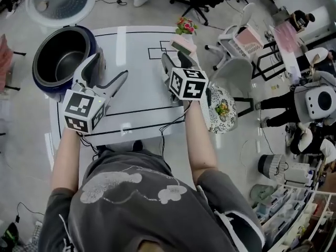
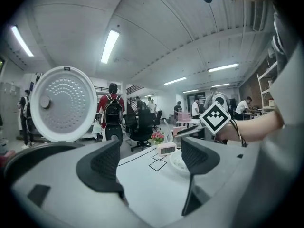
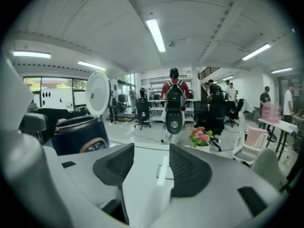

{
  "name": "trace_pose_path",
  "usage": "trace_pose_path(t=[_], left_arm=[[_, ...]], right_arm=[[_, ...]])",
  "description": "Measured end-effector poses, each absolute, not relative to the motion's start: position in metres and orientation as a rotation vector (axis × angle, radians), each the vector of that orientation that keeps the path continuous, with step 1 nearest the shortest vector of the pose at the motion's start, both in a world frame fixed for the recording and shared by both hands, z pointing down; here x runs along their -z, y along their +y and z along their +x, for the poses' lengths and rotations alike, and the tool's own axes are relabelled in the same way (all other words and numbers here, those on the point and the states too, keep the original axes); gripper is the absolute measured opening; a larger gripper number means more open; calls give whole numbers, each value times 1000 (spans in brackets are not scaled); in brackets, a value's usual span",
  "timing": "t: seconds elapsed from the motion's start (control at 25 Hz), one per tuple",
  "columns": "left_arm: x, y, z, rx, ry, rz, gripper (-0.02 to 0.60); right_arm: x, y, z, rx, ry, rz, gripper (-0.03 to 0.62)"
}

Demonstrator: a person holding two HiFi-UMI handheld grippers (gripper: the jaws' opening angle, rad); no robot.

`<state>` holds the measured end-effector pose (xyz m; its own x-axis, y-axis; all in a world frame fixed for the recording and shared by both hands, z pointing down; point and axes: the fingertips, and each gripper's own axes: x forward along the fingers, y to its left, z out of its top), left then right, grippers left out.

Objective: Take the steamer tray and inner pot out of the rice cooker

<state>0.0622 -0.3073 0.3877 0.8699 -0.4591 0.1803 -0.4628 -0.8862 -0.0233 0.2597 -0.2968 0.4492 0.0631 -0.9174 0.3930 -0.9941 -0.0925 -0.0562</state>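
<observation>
The dark blue rice cooker stands at the table's far left corner with its white lid swung open. The grey inner pot sits inside it. My left gripper hovers just right of the cooker, open and empty. My right gripper is raised over the table's right side, also open with nothing between its fingers. In the left gripper view a white round tray lies on the table below the right gripper; in the head view that gripper hides it. The right gripper view shows the cooker off to the left.
A pink clock and a small flower pot stand at the table's far edge. A patterned round seat and white chairs sit right of the white table. People stand farther right and in the background.
</observation>
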Motion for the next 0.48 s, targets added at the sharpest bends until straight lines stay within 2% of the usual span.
trace_pose_path(t=[0.32,0.48], left_arm=[[-334,-340,-62,-204,-1011,2989,410],[-325,-367,-130,-214,-1188,2948,410]], right_arm=[[-374,-373,86,-323,-2295,1831,249],[-360,-400,24,-270,-2365,1697,249]])
